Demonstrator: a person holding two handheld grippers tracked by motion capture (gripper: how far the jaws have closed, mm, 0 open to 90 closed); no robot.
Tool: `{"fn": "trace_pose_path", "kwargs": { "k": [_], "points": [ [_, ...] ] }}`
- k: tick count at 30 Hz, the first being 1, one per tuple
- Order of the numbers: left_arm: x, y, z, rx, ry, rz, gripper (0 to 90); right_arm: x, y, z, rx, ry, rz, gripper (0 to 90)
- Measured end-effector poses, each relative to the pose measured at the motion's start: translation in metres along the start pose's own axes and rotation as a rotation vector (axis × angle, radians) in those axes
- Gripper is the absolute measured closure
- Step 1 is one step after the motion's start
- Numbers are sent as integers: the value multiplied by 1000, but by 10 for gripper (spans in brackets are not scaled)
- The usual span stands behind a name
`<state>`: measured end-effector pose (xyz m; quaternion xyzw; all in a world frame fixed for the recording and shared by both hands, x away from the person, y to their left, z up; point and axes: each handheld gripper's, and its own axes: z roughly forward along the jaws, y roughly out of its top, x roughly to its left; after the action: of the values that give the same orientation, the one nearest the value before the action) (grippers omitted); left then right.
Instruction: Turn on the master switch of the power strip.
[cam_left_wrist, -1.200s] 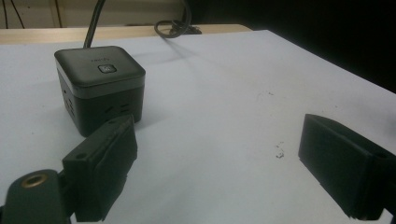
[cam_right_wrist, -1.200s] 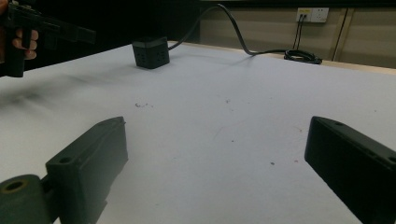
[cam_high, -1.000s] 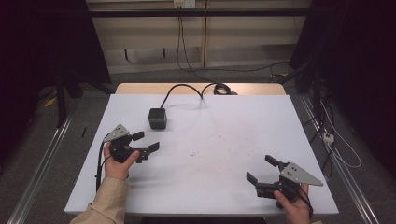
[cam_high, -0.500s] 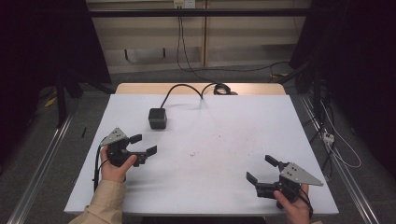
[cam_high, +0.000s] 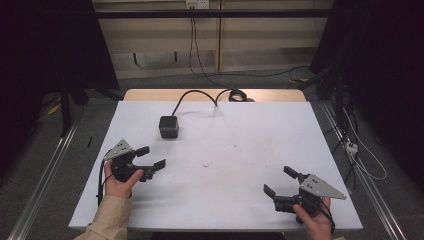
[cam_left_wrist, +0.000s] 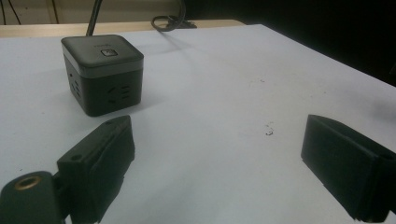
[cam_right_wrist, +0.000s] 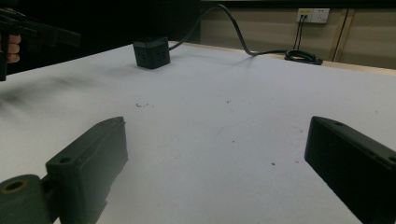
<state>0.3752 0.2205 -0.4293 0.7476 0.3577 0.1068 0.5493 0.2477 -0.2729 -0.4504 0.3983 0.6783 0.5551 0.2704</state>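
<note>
White table (cam_high: 225, 150), black cube power strip (cam_high: 168, 126) with cable at back, left gripper (cam_high: 151, 157) and right gripper (cam_high: 279, 182) held wide open, empty, well apart.

- The tabletop (cam_high: 240, 150) is matt white, smooth, with faint dark specks.
- The cube-shaped power block (cam_left_wrist: 102, 74) looks like dark matt plastic with a paler band.
- Both grippers' jaws look like matt black plastic.
- The far tabletop edge looks wooden.
</note>
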Motion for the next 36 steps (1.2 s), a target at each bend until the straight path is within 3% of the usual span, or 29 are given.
{"fn": "trace_pose_path", "kwargs": {
  "k": [36],
  "points": [
    [2,-14,-25,4,30,7,91,0,0,0,-2,2,-2,55]
  ]
}}
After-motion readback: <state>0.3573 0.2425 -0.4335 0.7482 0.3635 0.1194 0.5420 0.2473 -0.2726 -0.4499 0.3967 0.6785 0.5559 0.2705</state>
